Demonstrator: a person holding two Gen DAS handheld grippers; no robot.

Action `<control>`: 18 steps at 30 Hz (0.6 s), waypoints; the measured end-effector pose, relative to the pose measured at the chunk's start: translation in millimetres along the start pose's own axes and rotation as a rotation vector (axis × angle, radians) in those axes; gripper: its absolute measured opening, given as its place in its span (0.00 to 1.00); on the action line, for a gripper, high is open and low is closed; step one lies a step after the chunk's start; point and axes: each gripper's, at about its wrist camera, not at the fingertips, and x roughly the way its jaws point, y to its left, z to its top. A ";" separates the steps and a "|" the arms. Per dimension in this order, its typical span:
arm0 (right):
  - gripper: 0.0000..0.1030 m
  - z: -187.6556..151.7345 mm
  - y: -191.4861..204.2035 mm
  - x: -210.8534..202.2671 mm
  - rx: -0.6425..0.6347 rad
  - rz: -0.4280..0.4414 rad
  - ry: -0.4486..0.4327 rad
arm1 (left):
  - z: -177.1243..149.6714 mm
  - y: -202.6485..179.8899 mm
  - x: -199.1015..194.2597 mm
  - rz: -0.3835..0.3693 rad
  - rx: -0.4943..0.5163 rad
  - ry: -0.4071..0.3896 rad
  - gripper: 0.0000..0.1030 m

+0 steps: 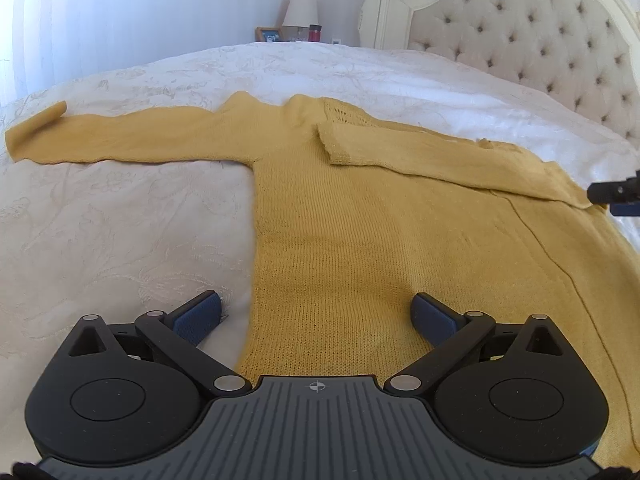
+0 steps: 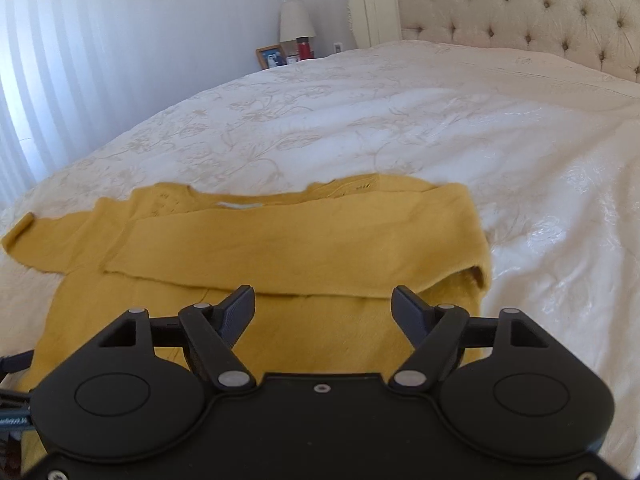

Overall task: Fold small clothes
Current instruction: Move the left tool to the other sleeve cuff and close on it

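A mustard-yellow knit sweater (image 1: 360, 232) lies flat on the white bedspread (image 1: 120, 240). Its left sleeve (image 1: 100, 140) stretches straight out to the left; its right sleeve (image 1: 420, 152) is folded across the chest. My left gripper (image 1: 316, 312) hovers open over the sweater's lower left hem, nothing between its blue pads. In the right wrist view the same sweater (image 2: 280, 248) shows the folded sleeve (image 2: 288, 252) lying across it. My right gripper (image 2: 323, 308) stands open just above the body below that sleeve, holding nothing. The right gripper's tip (image 1: 616, 194) shows at the left view's right edge.
A tufted cream headboard (image 1: 540, 40) rises at the back right. A nightstand behind the bed holds a lamp (image 1: 300, 8), a red bottle (image 1: 315, 32) and a photo frame (image 1: 269, 35). White curtains (image 2: 60, 80) hang on the left. Bare bedspread (image 2: 440, 120) spreads beyond the sweater.
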 end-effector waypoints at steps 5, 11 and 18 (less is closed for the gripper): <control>0.78 -32.1 22.4 -7.0 -0.060 0.038 0.021 | 3.9 -2.3 0.3 0.009 0.018 0.023 1.00; 0.85 -65.6 24.6 -4.0 -0.101 0.077 0.016 | 16.8 4.6 -5.5 0.015 0.041 0.037 0.92; 0.90 -50.0 16.4 -19.6 -0.077 0.207 -0.019 | 58.9 66.7 -13.1 0.162 0.048 -0.001 0.87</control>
